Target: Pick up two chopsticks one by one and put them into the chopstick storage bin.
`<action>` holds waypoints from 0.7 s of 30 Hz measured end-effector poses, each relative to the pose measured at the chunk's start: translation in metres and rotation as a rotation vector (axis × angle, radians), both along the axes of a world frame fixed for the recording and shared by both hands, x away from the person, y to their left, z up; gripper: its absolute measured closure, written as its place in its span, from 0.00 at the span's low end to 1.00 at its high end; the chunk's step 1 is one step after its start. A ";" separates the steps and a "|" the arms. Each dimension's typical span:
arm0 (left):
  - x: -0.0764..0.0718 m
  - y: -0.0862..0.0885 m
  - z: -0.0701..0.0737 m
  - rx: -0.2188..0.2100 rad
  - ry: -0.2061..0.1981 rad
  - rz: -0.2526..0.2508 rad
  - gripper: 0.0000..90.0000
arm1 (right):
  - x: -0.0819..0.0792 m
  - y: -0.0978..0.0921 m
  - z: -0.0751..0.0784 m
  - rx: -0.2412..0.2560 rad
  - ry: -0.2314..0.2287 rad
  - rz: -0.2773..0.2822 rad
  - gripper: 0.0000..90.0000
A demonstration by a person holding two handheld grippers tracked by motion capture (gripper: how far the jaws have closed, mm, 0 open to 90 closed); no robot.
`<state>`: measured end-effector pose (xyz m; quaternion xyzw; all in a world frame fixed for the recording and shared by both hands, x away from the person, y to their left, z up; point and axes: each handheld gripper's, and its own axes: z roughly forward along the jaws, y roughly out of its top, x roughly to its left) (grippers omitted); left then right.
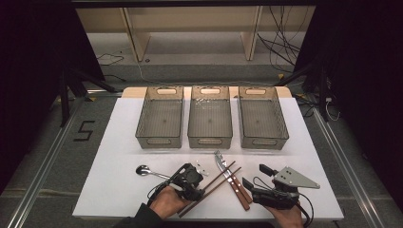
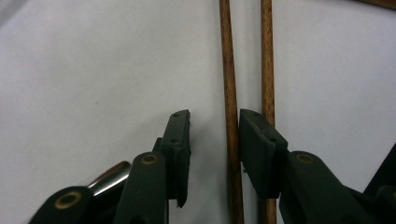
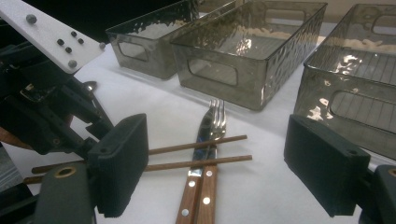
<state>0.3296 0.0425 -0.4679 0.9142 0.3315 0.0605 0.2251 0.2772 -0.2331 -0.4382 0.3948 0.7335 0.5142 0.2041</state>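
Nearest to us, at the bottom edge of the high view, two hands come in over a white bench [image 1: 119, 142], each holding a black tool. The left tool [image 1: 199, 183] points down at a pair of brown chopsticks [image 1: 211, 185]. In the left gripper view its jaws stand apart, with one chopstick [image 2: 231, 93] running up between them, close against the right-hand jaw; the second chopstick [image 2: 267, 56] lies just outside that jaw. We cannot tell whether the pads touch the wood. The right tool [image 1: 252, 176] rests near the bench's front right edge, its jaws wide apart and holding nothing.

Between the two tools we see a knife [image 1: 227, 173] and a fork [image 1: 237, 187] with wooden handles, lying side by side and touching. The chopsticks lie across them, as the right gripper view shows. To the left of the left tool lies a metal spoon [image 1: 142, 170].

Farther back, three clear smoky plastic bins stand in a row, close together: the left bin [image 1: 160, 137], the middle bin [image 1: 209, 138] and the right bin [image 1: 264, 138].
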 end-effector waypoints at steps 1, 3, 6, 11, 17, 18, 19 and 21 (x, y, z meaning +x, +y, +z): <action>0.000 0.000 0.000 0.002 -0.002 -0.001 0.71 | 0.000 0.000 0.000 -0.001 0.001 0.000 0.25; -0.001 -0.001 0.000 0.010 -0.010 -0.004 0.71 | 0.000 0.000 0.000 -0.002 0.001 -0.001 0.25; -0.001 -0.002 0.000 0.009 -0.007 -0.010 0.73 | 0.000 0.000 0.000 -0.001 0.002 -0.002 0.26; -0.001 -0.003 0.000 0.007 -0.006 -0.015 0.84 | 0.000 0.000 0.000 -0.002 0.002 -0.001 0.26; 0.002 -0.001 0.000 -0.015 0.010 -0.004 0.92 | 0.000 0.000 0.000 0.001 -0.002 0.002 0.26; 0.003 0.000 0.000 -0.016 0.012 -0.005 0.93 | 0.000 0.000 0.000 0.001 -0.003 0.001 0.26; 0.003 0.000 0.000 -0.020 0.015 -0.004 0.93 | 0.000 0.000 0.000 0.001 -0.004 0.002 0.26; 0.004 0.001 0.000 -0.031 0.022 0.003 0.93 | 0.000 0.000 0.000 0.001 -0.003 0.002 0.26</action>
